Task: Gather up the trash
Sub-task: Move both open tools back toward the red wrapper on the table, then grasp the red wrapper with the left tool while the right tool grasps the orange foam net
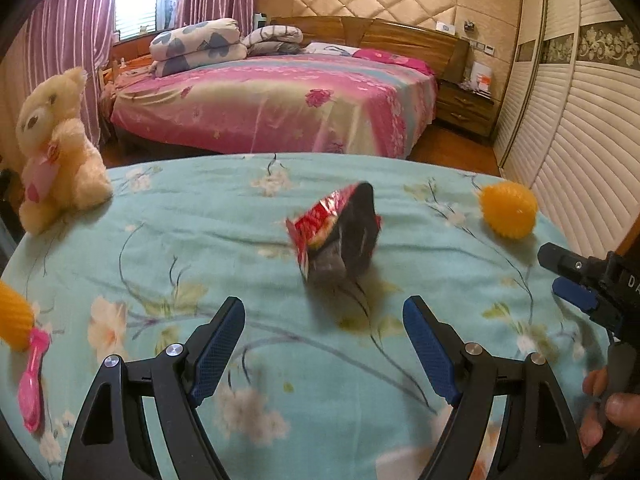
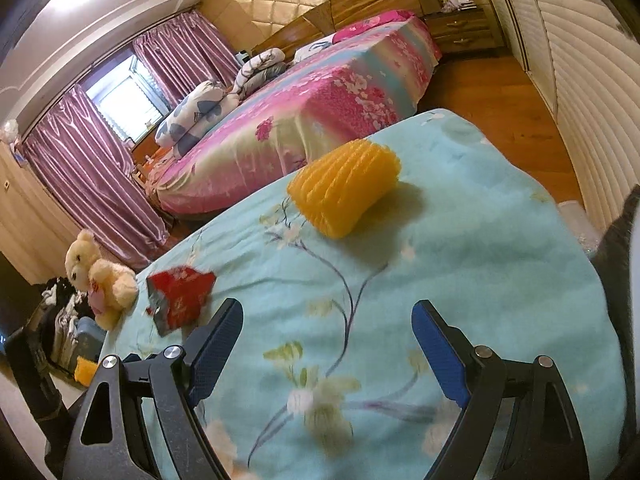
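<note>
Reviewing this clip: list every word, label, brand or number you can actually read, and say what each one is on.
"D": a single white letter on the right claw's black body at the left wrist view's right edge; the rest is cut off.
Red snack wrapper: has printing, too blurred to read.
Papers on the nightstand: orange and white, too small to read.
Nothing else legible.

Left gripper point(image 1: 324, 312) and right gripper point(image 2: 327, 316) both gape empty.
</note>
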{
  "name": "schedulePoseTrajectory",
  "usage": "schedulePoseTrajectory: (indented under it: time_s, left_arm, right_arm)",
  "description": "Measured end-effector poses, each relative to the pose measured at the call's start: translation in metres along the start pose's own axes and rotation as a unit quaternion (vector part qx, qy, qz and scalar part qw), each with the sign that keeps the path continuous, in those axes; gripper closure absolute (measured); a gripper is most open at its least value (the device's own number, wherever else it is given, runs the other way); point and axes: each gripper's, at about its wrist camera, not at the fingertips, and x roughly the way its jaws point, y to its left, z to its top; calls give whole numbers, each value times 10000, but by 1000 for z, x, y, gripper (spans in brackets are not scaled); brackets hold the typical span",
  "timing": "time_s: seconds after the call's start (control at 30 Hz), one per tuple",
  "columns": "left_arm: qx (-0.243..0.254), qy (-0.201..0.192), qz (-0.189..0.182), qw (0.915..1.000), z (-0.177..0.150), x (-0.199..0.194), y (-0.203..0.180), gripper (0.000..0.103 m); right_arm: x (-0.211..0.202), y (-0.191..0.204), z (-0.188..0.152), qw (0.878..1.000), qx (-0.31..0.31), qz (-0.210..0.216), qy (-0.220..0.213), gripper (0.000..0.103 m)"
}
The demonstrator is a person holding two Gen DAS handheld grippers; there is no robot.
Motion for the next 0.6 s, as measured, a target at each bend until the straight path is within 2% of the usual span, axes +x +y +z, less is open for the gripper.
schedulePoseTrajectory:
  time_s: [0.2, 0.5, 0.6]
  left_arm:
    - [-1, 45, -36, 10000, 20, 26, 0, 22]
    - [23, 56, 1, 10000, 33, 52, -1, 19]
    - [73, 12, -1, 10000, 32, 56, -1, 23]
  right_arm:
    - [18, 1, 22, 10000, 50, -41, -72, 15]
    - [39, -11, 45, 9987, 509, 26, -92, 15]
    - [41, -13, 46, 9988, 429, -163, -144, 23]
